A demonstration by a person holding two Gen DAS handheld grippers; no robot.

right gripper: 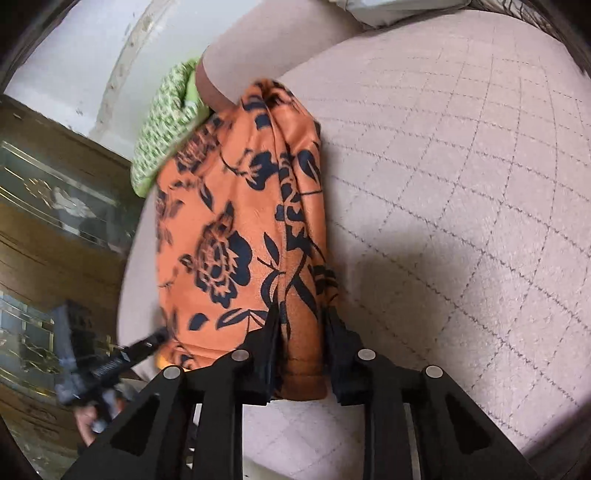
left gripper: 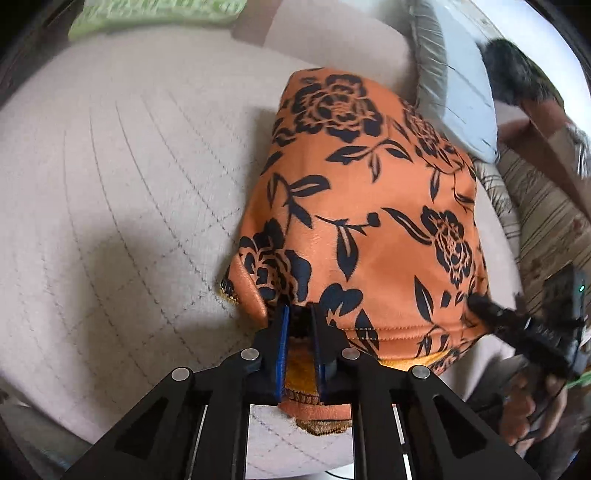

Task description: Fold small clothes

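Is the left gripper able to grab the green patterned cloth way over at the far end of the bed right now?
Probably not. The left gripper is shut on the orange flowered garment, and the green patterned cloth lies far across the quilted bed cover, so it must let go first.
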